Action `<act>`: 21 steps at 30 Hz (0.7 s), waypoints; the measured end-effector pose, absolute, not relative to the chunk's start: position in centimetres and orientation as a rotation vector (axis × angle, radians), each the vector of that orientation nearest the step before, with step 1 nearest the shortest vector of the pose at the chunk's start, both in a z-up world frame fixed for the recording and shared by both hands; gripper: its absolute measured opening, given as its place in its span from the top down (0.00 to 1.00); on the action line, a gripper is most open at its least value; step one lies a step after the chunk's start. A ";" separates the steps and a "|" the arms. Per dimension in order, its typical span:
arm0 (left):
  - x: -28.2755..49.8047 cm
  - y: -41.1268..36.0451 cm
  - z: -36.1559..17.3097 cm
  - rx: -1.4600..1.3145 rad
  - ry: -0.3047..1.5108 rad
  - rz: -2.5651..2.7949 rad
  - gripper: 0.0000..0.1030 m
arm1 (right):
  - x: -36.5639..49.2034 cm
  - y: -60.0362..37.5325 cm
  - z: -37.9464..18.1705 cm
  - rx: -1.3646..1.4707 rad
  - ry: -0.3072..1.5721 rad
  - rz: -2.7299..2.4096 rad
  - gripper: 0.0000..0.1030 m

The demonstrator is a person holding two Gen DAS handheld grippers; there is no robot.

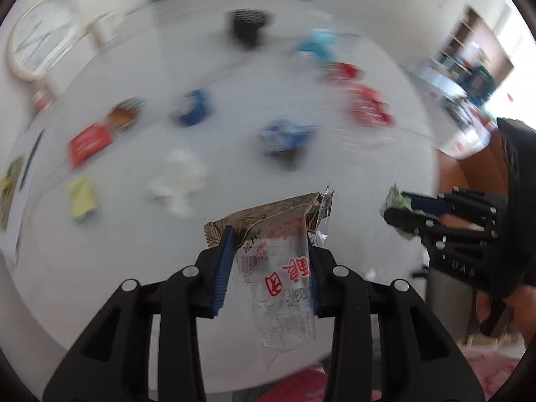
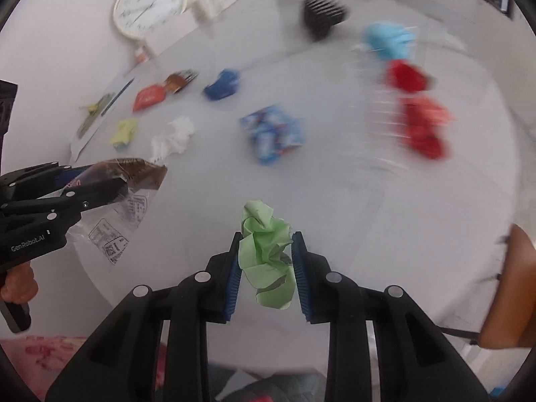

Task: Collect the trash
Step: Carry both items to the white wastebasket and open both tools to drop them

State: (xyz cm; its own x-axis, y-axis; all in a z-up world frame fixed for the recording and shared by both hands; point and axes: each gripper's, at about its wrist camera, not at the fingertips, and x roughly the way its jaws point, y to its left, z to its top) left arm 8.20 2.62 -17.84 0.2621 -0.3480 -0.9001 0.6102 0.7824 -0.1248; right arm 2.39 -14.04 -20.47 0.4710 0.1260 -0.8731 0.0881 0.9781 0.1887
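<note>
My left gripper [image 1: 268, 234] is shut on a clear and brown snack wrapper [image 1: 281, 244] with red print, held above the white round table [image 1: 234, 167]. In the right wrist view the same wrapper [image 2: 134, 184] hangs from the left gripper [image 2: 110, 181] at the left edge. My right gripper [image 2: 266, 241] is shut on a crumpled green paper ball [image 2: 268, 254], also lifted off the table. In the left wrist view the green paper [image 1: 397, 201] shows at the tip of the right gripper [image 1: 402, 207], at the right edge.
Scattered on the table: white tissue [image 2: 174, 137], yellow scrap [image 2: 124, 132], blue wrapper [image 2: 222, 83], blue-white packet [image 2: 273, 134], red wrappers [image 2: 422, 127], light blue piece [image 2: 388, 40], red packet [image 2: 149, 97], black ribbed object [image 2: 323, 15]. A wall clock [image 2: 147, 6] lies far left.
</note>
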 end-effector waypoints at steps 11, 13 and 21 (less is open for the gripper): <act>-4.2 -13.5 -18.7 0.350 1.157 -0.964 0.64 | -11.1 -28.4 -19.4 0.315 1.023 -0.248 0.69; -5.8 -15.7 -19.7 0.369 1.174 -0.974 0.64 | -12.9 -30.4 -19.7 0.329 1.019 -0.260 0.69; -8.8 -21.6 -23.8 0.402 1.215 -0.930 0.46 | -16.9 -33.8 -20.2 0.333 1.009 -0.266 0.68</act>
